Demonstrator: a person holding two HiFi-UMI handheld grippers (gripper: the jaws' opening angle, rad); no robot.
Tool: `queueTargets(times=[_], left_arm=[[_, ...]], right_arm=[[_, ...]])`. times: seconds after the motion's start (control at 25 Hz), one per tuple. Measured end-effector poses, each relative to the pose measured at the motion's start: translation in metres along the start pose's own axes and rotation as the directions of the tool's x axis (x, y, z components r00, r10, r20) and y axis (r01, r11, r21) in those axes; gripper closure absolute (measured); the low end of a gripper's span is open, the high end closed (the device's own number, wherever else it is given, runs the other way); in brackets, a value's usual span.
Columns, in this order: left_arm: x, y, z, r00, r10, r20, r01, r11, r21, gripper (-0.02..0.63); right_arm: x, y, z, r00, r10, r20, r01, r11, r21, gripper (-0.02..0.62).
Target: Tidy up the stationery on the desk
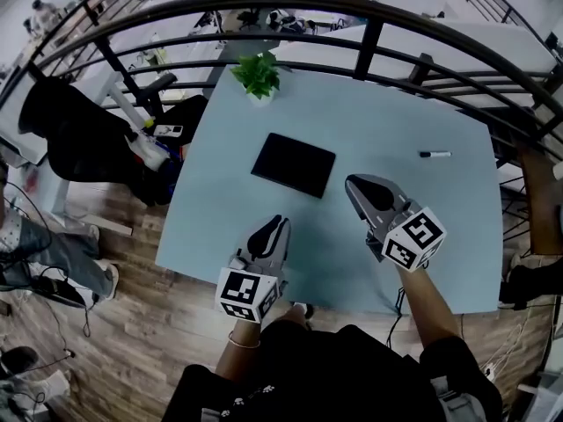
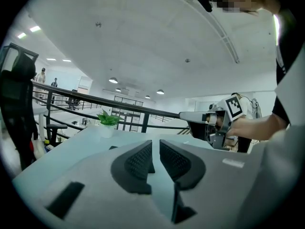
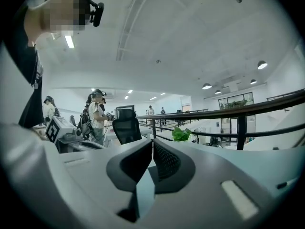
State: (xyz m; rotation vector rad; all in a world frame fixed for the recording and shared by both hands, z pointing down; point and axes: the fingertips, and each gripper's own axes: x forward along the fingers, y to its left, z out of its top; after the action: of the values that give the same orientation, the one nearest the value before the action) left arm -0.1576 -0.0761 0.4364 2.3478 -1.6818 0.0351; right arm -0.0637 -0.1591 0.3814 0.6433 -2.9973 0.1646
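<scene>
Black notebook (image 1: 293, 164) and black marker (image 1: 435, 154) well apart on pale blue desk (image 1: 369, 117)

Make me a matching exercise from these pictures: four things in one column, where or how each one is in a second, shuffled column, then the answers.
Column one
1. black flat rectangular pad
2. slim black-and-white marker pen
3. small green potted plant
4. right gripper

Column two
A. jaws together, nothing held
B. far edge of the light blue table, by the black railing
C. middle of the table
D. alone near the table's right side in the head view

Pairs: 1-C, 2-D, 3-B, 4-A
</scene>
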Motion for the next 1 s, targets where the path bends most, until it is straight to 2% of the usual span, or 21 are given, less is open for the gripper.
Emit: queueTargets(times=[0.08, 0.28, 0.48, 0.68, 1.0], left_arm=[[0.011, 0.01, -0.006, 1.0, 0.013, -0.025, -0.013, 1.0, 0.001, 0.568], [0.033, 0.039, -0.019, 0.997, 0.054, -0.057, -0.058, 0.996, -0.064, 0.551], [0.056, 0.059, -0.027, 0.993, 0.076, -0.087, -0.084, 0.992, -0.092, 0.538], [0.068, 0.072, -0.04, 0.986, 0.114, -0.122, -0.131, 0.98, -0.148, 0.528], [0.085, 0.097, -0.07, 0.963, 0.203, -0.176, -0.242, 0.94, -0.242, 0.495]], right_arm=[[0.017, -0.011, -0.007, 0.999, 0.01, -0.034, -0.011, 1.0, -0.012, 0.589], [0.055, -0.036, -0.026, 0.993, 0.031, -0.115, -0.033, 0.999, -0.012, 0.568], [0.089, -0.057, -0.041, 0.978, 0.062, -0.197, -0.069, 0.997, -0.031, 0.557], [0.112, -0.073, -0.064, 0.954, 0.1, -0.284, -0.11, 0.994, -0.021, 0.548], [0.148, -0.098, -0.113, 0.898, 0.159, -0.41, -0.19, 0.981, -0.035, 0.514]])
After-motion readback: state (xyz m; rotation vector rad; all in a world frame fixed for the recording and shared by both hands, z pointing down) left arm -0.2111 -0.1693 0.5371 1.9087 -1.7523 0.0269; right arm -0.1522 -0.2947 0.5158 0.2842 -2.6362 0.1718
